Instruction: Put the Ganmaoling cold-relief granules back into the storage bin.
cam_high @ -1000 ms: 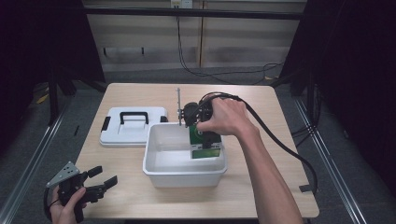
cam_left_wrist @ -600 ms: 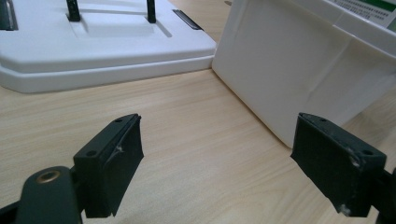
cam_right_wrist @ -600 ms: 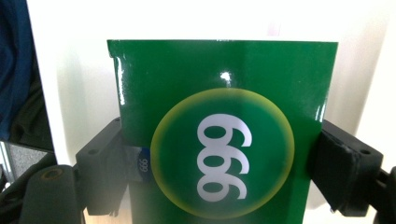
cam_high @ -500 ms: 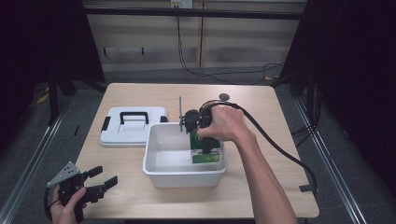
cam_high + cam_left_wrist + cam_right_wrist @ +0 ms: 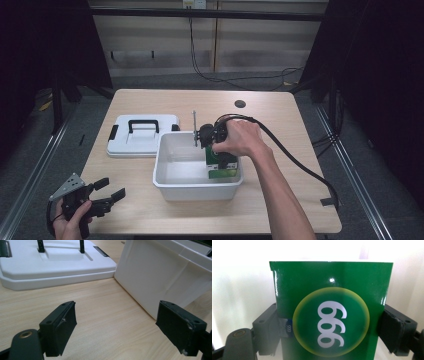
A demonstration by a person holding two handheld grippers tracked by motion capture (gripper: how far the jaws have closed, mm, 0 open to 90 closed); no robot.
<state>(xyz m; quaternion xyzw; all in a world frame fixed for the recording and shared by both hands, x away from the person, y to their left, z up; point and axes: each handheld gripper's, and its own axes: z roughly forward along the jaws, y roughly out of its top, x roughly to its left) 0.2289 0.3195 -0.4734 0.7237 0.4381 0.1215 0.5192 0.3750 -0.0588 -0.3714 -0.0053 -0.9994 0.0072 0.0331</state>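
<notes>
Green box [image 5: 332, 312] marked 999 sat low inside the white bin [image 5: 172, 179], your right gripper [image 5: 220, 159] clamped on both its sides. Your left gripper [image 5: 116, 330] hung spread above the table [image 5: 280, 115], lid [image 5: 142, 137] beyond.

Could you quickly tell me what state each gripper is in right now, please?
Left gripper: open, holding nothing, above the table.
Right gripper: shut on the green box, inside the white bin.
</notes>
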